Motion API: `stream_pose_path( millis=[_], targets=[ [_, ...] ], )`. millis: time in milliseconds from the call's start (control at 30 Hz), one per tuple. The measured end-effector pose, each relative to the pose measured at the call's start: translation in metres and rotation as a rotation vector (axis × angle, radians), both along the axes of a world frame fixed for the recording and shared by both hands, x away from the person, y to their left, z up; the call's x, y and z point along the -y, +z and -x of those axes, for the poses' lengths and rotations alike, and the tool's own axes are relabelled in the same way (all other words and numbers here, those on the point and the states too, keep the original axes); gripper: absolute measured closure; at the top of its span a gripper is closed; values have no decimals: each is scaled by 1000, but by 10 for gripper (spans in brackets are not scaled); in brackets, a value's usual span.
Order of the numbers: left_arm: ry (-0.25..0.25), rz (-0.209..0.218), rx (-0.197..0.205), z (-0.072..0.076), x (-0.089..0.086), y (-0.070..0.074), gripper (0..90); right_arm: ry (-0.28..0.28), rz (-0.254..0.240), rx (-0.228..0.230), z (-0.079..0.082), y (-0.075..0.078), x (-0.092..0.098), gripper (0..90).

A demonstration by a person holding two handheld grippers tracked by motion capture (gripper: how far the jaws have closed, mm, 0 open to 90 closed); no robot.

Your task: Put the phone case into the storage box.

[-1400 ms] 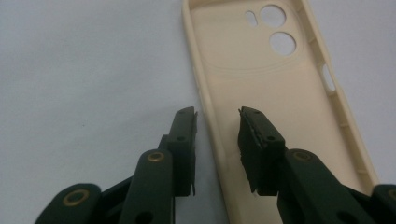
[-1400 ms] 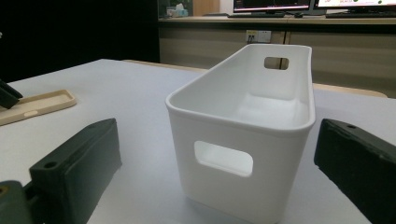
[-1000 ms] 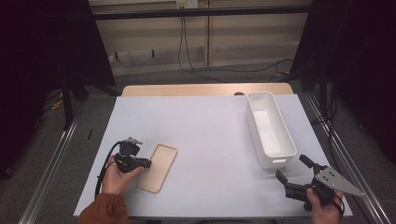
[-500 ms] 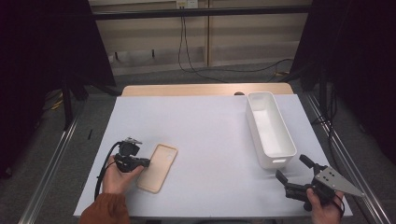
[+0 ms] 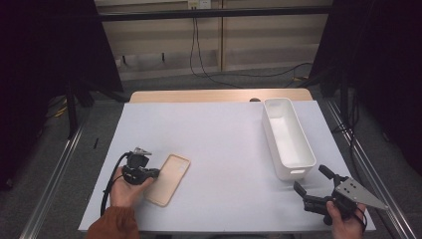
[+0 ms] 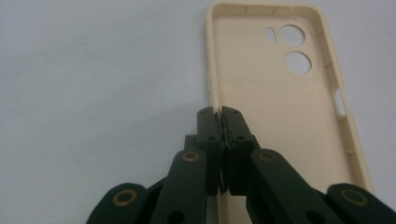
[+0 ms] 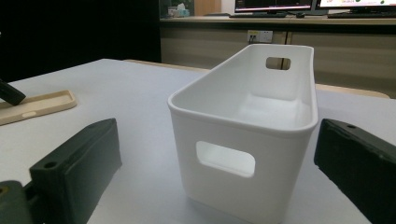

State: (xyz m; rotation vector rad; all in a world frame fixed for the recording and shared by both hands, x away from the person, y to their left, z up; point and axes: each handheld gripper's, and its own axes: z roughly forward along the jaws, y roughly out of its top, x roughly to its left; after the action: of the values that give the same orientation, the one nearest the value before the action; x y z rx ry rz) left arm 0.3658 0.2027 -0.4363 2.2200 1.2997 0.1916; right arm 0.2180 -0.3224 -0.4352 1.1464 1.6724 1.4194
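L gripper (image 6: 219, 112) jaws just closed, clenched on near long wall of beige phone case (image 6: 280, 107) lying open-side-up at worktop (image 5: 224, 134) front-left, long axis running away from jaws; white bin (image 5: 288, 137) far right, nearer R gripper (image 5: 313, 186), jaws released.

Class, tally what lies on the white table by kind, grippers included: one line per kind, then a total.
Phone case, beige: 1
Storage bin, white: 1
Grippers, left gripper pinching the case's edge, right gripper open by the bin: 2
Total: 4
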Motion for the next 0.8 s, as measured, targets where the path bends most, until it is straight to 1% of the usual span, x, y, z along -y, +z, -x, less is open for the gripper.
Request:
stream_pose_path(
  millis=[33,67,200,467,567,633,700,733,800],
  targets=[
    [6,9,1,0,0,0,878,-1,0,-1,0,0,0,1],
    [3,6,1,0,-2,0,878,-1,1,0,0,0,0,1],
    [18,15,4,0,-1,-1,879,1,4,-1,0,0,0,1],
    [10,25,17,2,0,-1,879,-1,3,-1,-1,0,0,1],
    [9,27,36,2,-1,0,879,-1,0,-1,0,0,0,1],
    [17,26,57,4,-1,2,879,-2,0,0,0,0,1,1],
    [22,35,74,4,-2,3,879,-3,-2,1,0,0,1,1],
    [32,43,81,4,-2,4,879,-2,-1,1,0,0,1,1],
    [35,58,89,4,-4,6,879,-2,-1,1,0,0,0,1]
  ],
)
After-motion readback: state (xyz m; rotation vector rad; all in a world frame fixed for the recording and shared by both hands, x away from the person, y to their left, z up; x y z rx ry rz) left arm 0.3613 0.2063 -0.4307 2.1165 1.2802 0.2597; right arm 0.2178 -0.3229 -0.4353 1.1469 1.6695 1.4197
